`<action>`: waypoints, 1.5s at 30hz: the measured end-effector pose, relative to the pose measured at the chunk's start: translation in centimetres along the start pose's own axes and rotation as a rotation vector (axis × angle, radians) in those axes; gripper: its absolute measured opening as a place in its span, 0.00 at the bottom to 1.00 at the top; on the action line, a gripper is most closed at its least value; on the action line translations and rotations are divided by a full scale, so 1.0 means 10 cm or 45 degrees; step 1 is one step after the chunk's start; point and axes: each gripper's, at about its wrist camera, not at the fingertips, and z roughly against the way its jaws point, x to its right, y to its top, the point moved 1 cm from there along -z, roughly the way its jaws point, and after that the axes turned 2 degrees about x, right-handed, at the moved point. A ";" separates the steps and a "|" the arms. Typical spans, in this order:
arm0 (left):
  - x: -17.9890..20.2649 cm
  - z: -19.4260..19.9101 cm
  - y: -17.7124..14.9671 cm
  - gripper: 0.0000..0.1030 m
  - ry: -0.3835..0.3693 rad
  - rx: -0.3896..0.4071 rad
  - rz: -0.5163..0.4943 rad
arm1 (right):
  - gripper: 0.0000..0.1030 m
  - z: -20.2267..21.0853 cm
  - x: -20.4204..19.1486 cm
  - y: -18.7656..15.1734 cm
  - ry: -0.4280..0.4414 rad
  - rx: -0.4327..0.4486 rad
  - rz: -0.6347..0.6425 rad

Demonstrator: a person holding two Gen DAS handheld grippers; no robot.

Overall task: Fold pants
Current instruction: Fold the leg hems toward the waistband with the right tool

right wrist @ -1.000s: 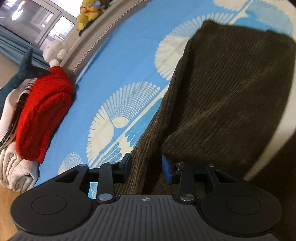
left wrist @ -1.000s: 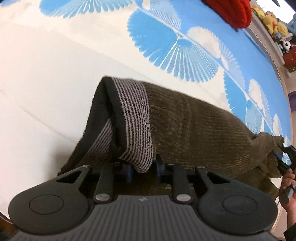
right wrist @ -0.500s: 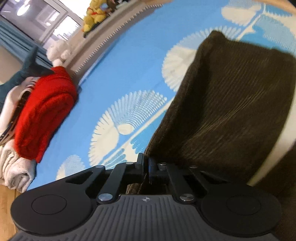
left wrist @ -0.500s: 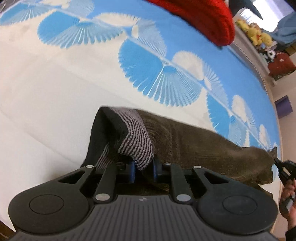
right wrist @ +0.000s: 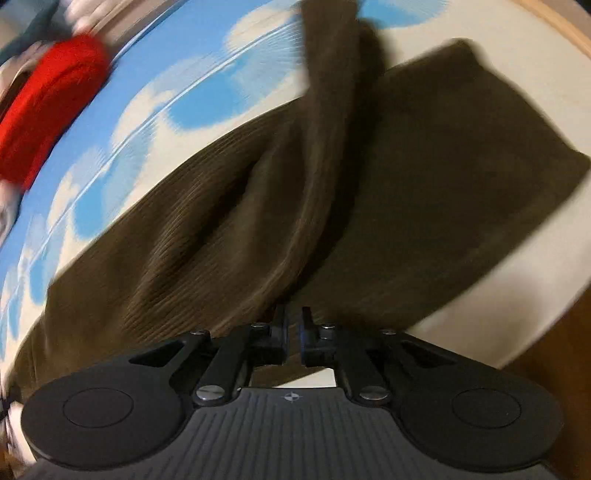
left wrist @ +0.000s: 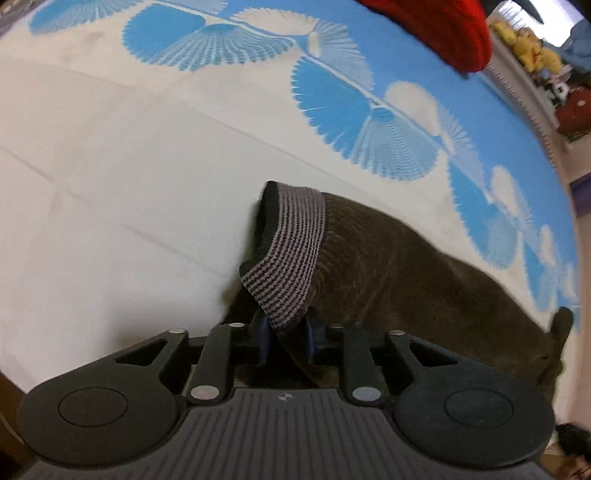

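- The brown corduroy pants [left wrist: 406, 273] lie on the blue-and-white fan-patterned bedspread [left wrist: 332, 92], partly lifted off it; the striped knit waistband [left wrist: 291, 254] stands raised at the near end in the left wrist view.
- Your left gripper [left wrist: 286, 338] is clenched on the waistband, with cloth packed between its blue pads [left wrist: 263, 341].
- Your right gripper [right wrist: 293, 328] is nipped onto a ridge of the pants, jaws almost touching; a taut band of corduroy runs away from it over a layer lying flat on the bedspread.
- Judgement: a fold is being carried over, both ends held.
- To do it well, keep both grips firm and at equal height so the cloth hangs without a twist. Lay the carried edge square onto the flat layer, then let go.
- The right wrist view is blurred, so edge alignment cannot be confirmed there; slow down before lowering.
- Beyond the pants, at the far side of the bedspread, lies a red knitted garment [left wrist: 443, 33]; plush toys [left wrist: 524, 44] sit further off. Keep the fold short of both.
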 end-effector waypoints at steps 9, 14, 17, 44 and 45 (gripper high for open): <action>0.01 -0.15 0.03 0.46 0.009 -0.058 0.040 | 0.42 -0.18 0.62 1.04 0.114 0.342 -0.239; 0.03 -0.26 0.01 0.49 0.027 -0.091 0.013 | 0.43 -0.77 0.56 1.28 0.191 0.233 -0.345; 0.06 -0.29 0.03 0.49 0.014 -0.089 -0.001 | 0.43 -0.95 0.44 1.33 0.101 0.273 -0.346; 0.14 -0.23 -0.28 0.24 0.028 -0.170 -0.225 | 0.02 -0.02 1.75 0.50 -0.229 0.260 -0.680; 0.13 -0.23 -0.28 0.29 0.031 -0.174 -0.212 | 0.07 -0.04 1.76 0.51 -0.232 0.269 -0.685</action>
